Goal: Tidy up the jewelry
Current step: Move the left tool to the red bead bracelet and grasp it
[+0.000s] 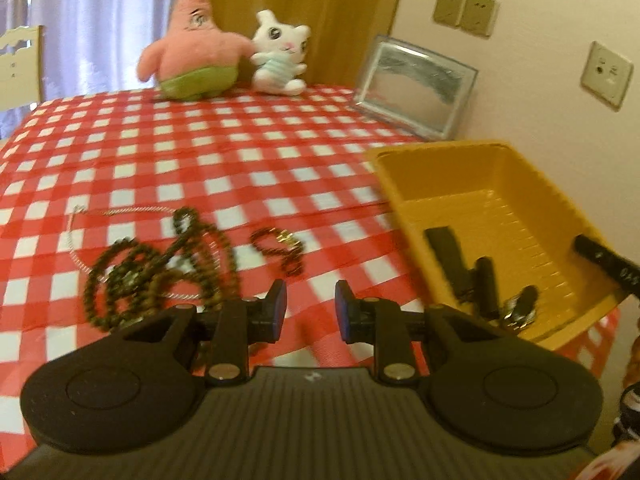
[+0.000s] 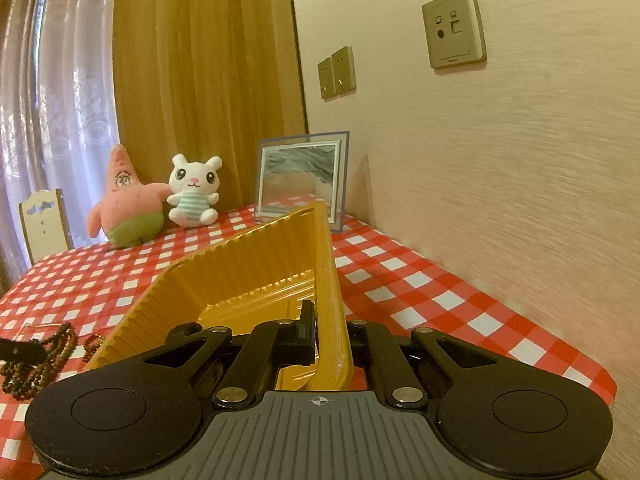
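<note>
My left gripper (image 1: 311, 312) hangs over the checked cloth (image 1: 240, 160), its jaws a little apart with nothing between them. The beads (image 1: 160, 268) lie just ahead on the left, with open cloth around. My right gripper (image 2: 330, 340) pinches the yellow tray's (image 1: 500, 200) rim at the table edge.

Black hand-held gripper (image 1: 310, 308) with blue pads (image 1: 281, 304), silver screws, round side discs, ribbed grey base.
</note>
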`<state>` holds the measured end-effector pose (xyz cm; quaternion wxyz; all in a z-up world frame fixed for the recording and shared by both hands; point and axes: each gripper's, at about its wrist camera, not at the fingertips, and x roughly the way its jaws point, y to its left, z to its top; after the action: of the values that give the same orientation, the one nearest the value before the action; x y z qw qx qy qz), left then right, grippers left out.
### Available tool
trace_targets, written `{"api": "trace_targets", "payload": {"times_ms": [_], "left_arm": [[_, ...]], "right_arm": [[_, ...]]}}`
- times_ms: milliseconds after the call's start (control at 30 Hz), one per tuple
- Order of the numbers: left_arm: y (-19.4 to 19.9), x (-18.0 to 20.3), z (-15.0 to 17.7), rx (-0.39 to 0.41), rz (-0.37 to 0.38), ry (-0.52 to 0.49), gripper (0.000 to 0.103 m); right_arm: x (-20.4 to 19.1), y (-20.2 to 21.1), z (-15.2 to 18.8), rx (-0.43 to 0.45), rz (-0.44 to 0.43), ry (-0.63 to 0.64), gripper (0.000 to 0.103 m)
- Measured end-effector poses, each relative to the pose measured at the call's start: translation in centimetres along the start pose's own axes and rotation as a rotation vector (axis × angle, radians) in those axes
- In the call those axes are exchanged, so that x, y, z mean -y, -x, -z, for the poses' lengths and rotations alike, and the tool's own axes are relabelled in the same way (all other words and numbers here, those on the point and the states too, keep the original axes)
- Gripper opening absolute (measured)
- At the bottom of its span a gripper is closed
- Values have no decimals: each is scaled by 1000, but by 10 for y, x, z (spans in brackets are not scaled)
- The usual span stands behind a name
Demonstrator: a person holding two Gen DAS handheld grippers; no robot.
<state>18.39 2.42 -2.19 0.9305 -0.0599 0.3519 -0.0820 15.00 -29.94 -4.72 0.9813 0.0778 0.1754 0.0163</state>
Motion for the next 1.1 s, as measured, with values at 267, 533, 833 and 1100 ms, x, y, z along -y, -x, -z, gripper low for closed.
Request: {"api": "trace_targets", "payload": {"times_ms": [267,533,833,1100], "left_arm": [[-15,3,5,-8,-15,-43,23],[-51,4,-5,-23,-36,-98,23],[-79,-3,-16,-45,-48,-40,23],[-88,-7,-17,-44,-50,-29,23]], "right_arm": [[-4,-2,1,15,21,27,5],[-3,-5,1,10,26,28,5],[-2,-7,1,3,26,26,5],[-2,-7,2,1,24,21,5]]}}
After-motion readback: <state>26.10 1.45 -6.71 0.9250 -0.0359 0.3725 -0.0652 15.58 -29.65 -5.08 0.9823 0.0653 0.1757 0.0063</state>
